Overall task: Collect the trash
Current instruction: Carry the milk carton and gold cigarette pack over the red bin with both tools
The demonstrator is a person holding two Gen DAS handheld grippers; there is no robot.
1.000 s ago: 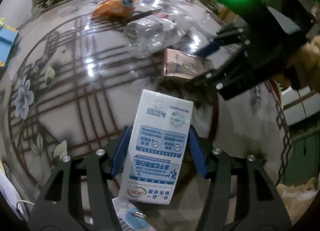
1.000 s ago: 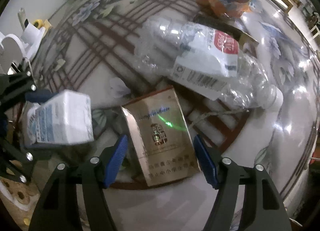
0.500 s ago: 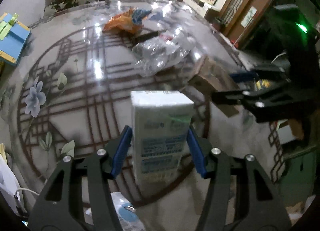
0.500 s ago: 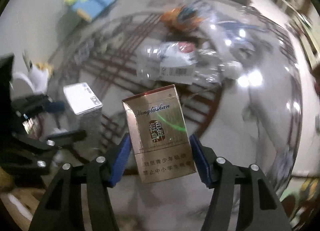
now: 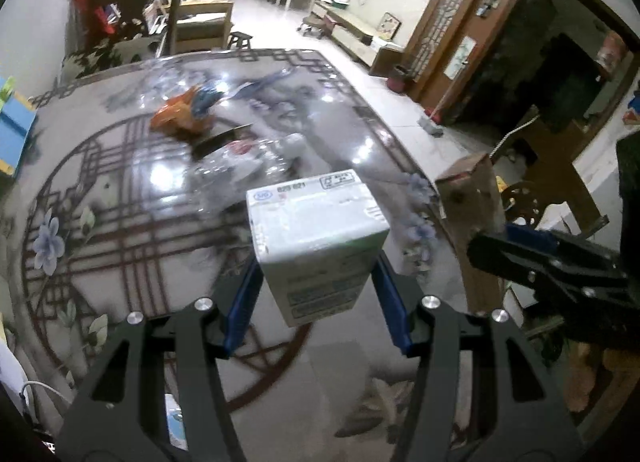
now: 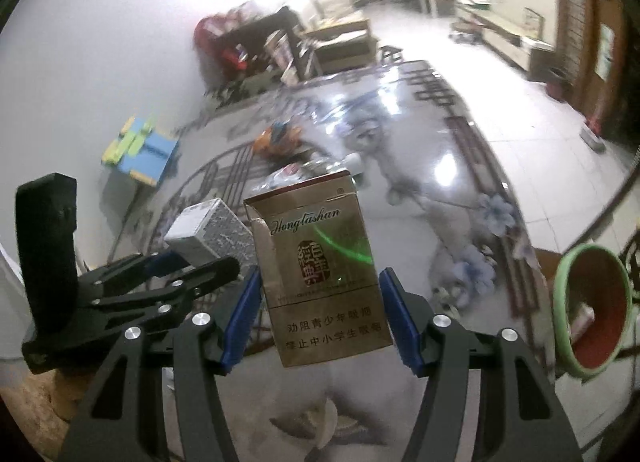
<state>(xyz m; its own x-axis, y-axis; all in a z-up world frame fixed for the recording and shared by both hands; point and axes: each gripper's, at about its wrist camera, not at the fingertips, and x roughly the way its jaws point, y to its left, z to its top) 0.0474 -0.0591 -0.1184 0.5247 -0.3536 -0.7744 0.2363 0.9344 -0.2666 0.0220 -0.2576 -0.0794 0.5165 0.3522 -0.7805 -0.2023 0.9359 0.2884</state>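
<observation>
left gripper (image 5: pixel 316 302) is clamped on the white carton (image 5: pixel 316 238), blue pads pressed to both its sides, carton standing up between them with its printed top facing the lens. over on the other side, the right gripper (image 6: pixel 320 310) is closed tight on the gold cigarette pack (image 6: pixel 320 274), lid flap a bit torn at the corner, and from this camera you can see the left gripper (image 6: pixel 192 266) just beside it with its carton (image 6: pixel 212 234). big change from a second ago: both pieces were down low against the patterned table (image 5: pixel 100 222) then, and now both are lifted well clear of it, the view opening out to the whole room, and the right tool has rolled upright so the pack faces the lens squarely. so two pieces of trash are picked and in the air, that's the grab done for this pair. still lying on the table are the crushed clear bottle (image 5: pixel 244 162) and the orange wrapper (image 5: pixel 184 116), near each other towards the far side. off the right edge there's a green-rimmed bin (image 6: pixel 588 306) with a red inside and something pale already in it, looks like the drop spot, so i'd judge the carry to it comes next, then back for the bottle and wrapper. grips look firm, though both views are a touch blurred.
</observation>
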